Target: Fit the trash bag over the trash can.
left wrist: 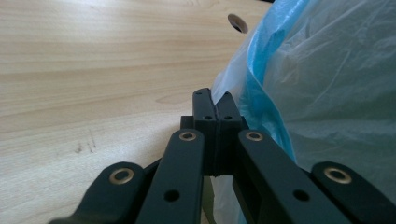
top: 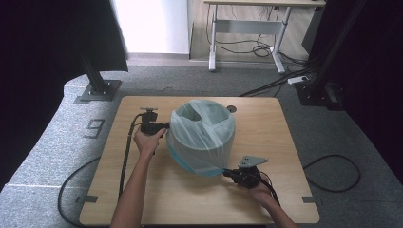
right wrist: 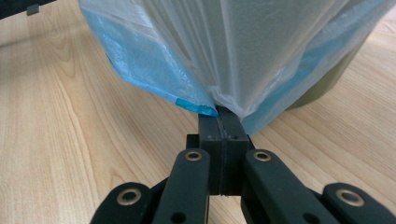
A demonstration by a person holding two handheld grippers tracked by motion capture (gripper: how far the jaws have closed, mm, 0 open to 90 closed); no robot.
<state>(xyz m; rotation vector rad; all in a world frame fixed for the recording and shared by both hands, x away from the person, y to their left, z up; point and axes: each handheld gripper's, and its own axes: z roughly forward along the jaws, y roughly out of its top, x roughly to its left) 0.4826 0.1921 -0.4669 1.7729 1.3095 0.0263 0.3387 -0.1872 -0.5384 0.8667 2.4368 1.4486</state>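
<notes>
On the wooden table (top: 157, 199) stands a bin (right wrist: 327, 81) draped in a blue-white plastic bag (top: 202, 135) (hem pulled outward); left gripper (left wrist: 215, 108) and right gripper (right wrist: 223, 122) each pinch its edge, jaws clamped together on film.

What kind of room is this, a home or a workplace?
Probably a lab or recording studio, not a home: black curtains hang on metal stands, cables lie loose, and a floor marking "9" is visible.

**Tongs pinched on the bag's edge**

The left tongs (left wrist: 215, 103) have their black jaws pressed together, nipping the edge of the pale blue plastic bag (left wrist: 327, 88) at right. Light wooden surface (left wrist: 93, 70) stretches left, with a round hole (left wrist: 238, 22) beyond.
</notes>
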